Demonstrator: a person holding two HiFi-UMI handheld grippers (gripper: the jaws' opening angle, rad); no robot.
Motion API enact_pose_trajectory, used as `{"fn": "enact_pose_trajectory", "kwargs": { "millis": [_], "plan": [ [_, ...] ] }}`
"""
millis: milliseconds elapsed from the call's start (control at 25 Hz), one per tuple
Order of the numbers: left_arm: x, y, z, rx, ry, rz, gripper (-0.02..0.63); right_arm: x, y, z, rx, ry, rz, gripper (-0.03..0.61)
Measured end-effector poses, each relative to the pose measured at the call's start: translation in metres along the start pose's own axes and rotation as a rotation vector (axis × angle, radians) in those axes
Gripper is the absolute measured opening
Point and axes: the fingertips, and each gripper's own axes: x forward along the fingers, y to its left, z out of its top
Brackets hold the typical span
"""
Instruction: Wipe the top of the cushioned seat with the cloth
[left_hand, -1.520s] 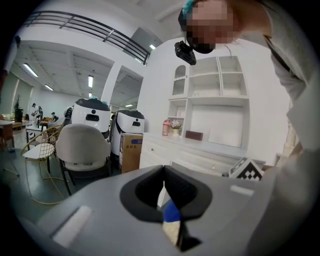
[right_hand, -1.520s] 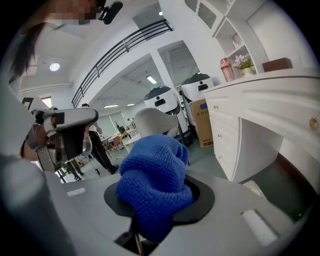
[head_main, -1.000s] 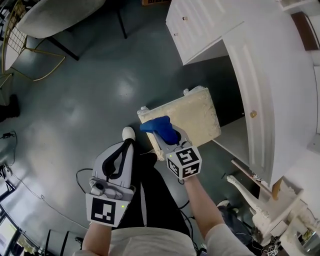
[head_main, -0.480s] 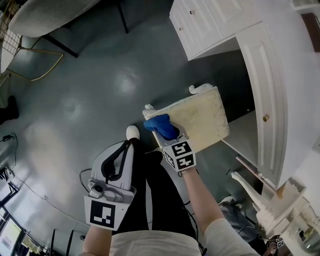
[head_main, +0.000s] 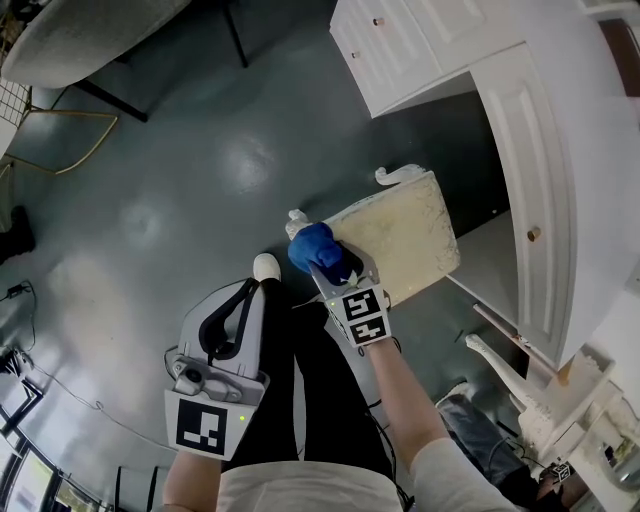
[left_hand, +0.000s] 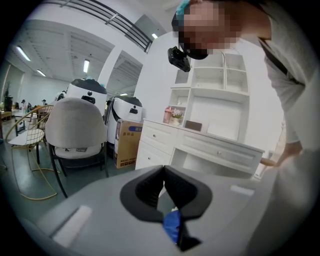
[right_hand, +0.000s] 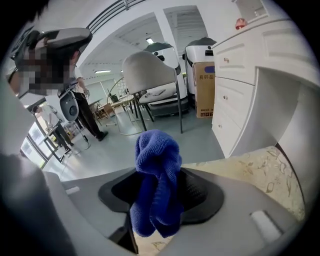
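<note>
The cushioned seat (head_main: 405, 232) is a small cream stool with white carved corners, standing by the white desk. My right gripper (head_main: 325, 258) is shut on a bunched blue cloth (head_main: 313, 247), which rests at the seat's near-left corner. In the right gripper view the blue cloth (right_hand: 157, 180) stands up between the jaws of the right gripper (right_hand: 159, 186), with the patterned seat top (right_hand: 265, 172) to its right. My left gripper (head_main: 254, 287) hangs beside it over the floor, shut and holding nothing. The left gripper (left_hand: 164, 183) shows its pads pressed together.
A white desk with drawers (head_main: 545, 150) stands along the right, close behind the seat. A grey chair (head_main: 85, 35) and a gold wire chair (head_main: 45, 130) stand at the far left. A white carved piece (head_main: 505, 385) and cables lie on the grey floor.
The right gripper has slid the cloth a little toward the seat's left corner. The left gripper has stayed in place, shut.
</note>
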Motion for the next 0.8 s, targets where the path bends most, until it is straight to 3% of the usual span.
{"fn": "enact_pose_trajectory", "kwargs": {
  "millis": [80,160,800],
  "plan": [
    [0.002,0.002,0.001,0.002,-0.001,-0.011,0.002,0.002,-0.004,0.004,-0.003,0.000,-0.022,0.133],
    [0.004,0.004,0.002,0.005,-0.001,-0.018,0.002,0.007,-0.005,0.005,0.009,0.007,-0.024,0.092],
    [0.001,0.029,0.011,0.039,0.009,-0.069,0.002,0.006,-0.015,0.002,-0.037,0.081,-0.089,0.083]
  ]
}}
